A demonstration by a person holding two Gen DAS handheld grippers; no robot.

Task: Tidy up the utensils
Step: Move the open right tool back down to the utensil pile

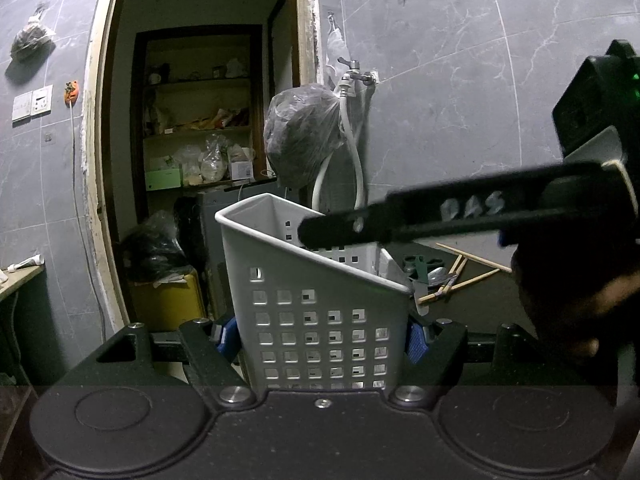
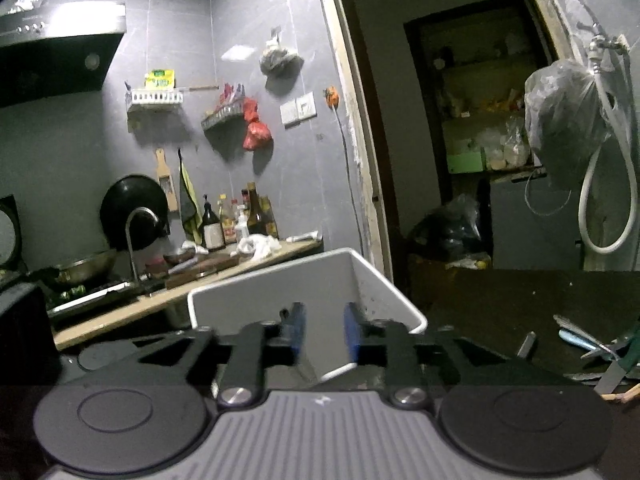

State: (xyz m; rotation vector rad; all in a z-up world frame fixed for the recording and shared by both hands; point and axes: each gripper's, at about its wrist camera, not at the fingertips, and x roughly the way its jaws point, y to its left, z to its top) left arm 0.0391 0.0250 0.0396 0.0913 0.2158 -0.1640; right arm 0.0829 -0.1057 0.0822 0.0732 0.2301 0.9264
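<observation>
The left gripper (image 1: 320, 340) clamps a white perforated basket (image 1: 320, 320) between its blue pads, one pad pressed to each side wall, holding the basket upright straight ahead of it over a dark table (image 1: 480, 304). The right gripper (image 2: 322, 332) hovers at the basket's open top, its blue pads parted with nothing between them; in the left wrist view one of its long black fingers reaches across the basket's mouth. Whether a utensil has just dropped inside cannot be told, since the basket's interior shows no utensil in either view.

The step in hand looks like loading loose utensils into the basket one at a time. Beyond the basket and to the right of the left gripper lies the remaining heap: wooden chopsticks (image 1: 472, 264) crossed over one another, and a metal spoon (image 1: 436, 276) just beside them. From the right wrist view more cutlery (image 2: 584, 340) lies low and to the right of the right gripper, on the table.

Done well, the left hand keeps the basket steady and its mouth level while the right gripper backs out clear of the rim before swinging right. Chopsticks are thin and apt to roll, so a pinch near the middle should serve best, releasing only once the tips are well inside the white walls.
</observation>
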